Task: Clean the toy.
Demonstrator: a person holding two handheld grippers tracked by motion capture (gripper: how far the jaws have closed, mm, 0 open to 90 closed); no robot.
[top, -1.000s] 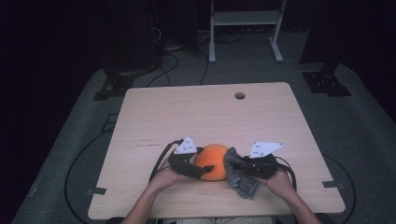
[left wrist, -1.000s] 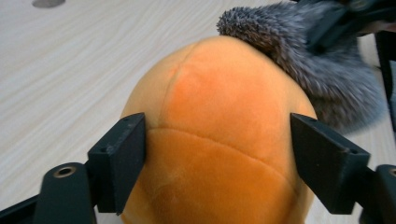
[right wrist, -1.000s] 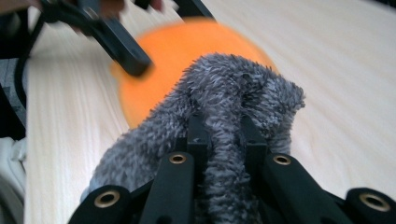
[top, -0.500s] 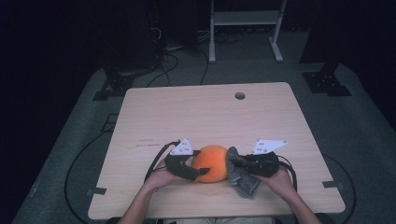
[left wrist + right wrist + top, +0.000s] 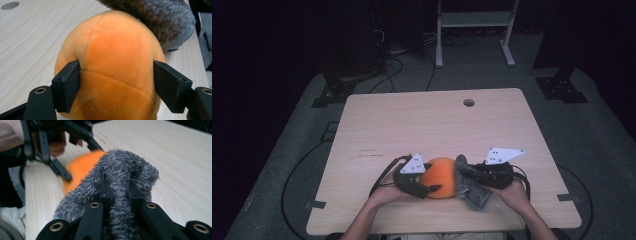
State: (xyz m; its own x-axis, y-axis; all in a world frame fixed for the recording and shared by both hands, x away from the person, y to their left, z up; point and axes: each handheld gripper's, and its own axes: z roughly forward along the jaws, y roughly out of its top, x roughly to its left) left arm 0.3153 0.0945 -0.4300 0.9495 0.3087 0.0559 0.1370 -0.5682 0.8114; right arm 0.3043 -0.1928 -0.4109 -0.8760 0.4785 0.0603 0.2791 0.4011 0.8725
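Orange and soft, a round plush toy (image 5: 439, 176) is seen on the wooden desk (image 5: 432, 125), near its front edge. It is squeezed on both sides by the jaws of the left gripper (image 5: 432, 189), which have just been closing. A fuzzy grey cloth (image 5: 471, 186) is pinched tight in the right gripper (image 5: 467, 172) and is pressed against the toy.

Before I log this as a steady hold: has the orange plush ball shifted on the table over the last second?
No. The orange plush ball sits in the same spot near the table's front edge, directly below the cable hole.
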